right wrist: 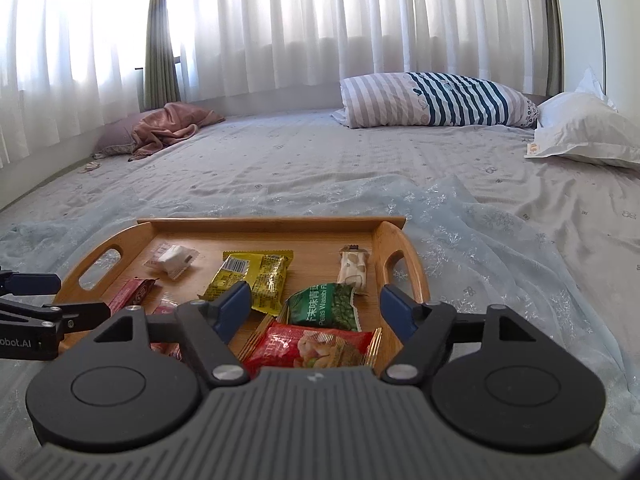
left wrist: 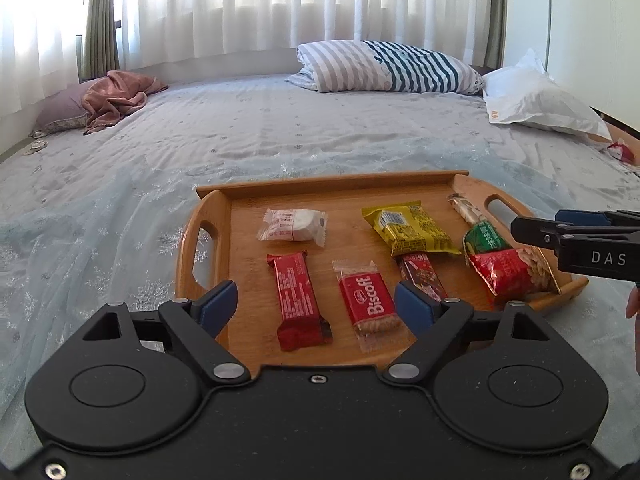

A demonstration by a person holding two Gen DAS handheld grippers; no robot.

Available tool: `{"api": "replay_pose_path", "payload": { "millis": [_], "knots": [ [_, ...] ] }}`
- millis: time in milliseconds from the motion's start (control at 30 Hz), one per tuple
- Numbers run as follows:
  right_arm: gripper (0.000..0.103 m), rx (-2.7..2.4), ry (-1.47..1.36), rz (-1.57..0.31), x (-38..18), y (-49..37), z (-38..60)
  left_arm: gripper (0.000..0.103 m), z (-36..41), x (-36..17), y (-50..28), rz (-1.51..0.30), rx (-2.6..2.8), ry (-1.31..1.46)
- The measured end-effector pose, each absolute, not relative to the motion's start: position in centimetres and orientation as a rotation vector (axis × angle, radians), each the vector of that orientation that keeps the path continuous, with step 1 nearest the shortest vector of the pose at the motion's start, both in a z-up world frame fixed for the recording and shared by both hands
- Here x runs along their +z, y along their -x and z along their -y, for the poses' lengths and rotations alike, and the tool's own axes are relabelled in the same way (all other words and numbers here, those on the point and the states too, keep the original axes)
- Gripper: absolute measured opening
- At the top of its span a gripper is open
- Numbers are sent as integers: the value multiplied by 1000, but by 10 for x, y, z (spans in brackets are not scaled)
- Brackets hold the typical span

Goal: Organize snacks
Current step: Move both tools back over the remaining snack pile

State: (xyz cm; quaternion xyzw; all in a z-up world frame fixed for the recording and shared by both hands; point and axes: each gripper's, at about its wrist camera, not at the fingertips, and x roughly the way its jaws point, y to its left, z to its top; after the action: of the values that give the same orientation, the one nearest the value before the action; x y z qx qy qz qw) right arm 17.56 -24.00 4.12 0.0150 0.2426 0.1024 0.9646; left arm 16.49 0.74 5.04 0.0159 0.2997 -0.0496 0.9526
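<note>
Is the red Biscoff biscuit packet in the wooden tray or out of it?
In. The red Biscoff biscuit packet lies flat on the floor of the wooden tray, inside its rim.

Snacks laid out in a tray on a bed, one tool at each near corner.

The tray sits on the bed. In the left wrist view, the back row runs left to right: wrapped cake, peanut packet, nougat bar. In front lie the chocolate bar, Biscoff biscuit, small bar, pea packet and nut packet, the pea packet just behind the nut packet. The left tool hangs over the near edge, the right tool over the right end. Behind, a striped pillow lies by the curtains.
</note>
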Motion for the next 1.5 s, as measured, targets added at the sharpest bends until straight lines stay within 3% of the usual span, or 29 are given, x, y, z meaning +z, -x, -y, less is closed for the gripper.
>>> {"api": "replay_pose_path", "payload": {
  "millis": [1333,1400,1433,1500],
  "knots": [
    [93,238,132,-454,-17,-86,218,88,5,23,-53,-670,-189,0],
    [94,247,157,-448,-21,-84,215,76,9,22,-50,-673,-214,-10],
    [94,256,166,-447,-22,-83,214,64,11,22,-49,-680,-224,-11],
    [94,263,173,-444,-24,-82,212,57,13,19,-49,-706,-252,0]
  ]
}}
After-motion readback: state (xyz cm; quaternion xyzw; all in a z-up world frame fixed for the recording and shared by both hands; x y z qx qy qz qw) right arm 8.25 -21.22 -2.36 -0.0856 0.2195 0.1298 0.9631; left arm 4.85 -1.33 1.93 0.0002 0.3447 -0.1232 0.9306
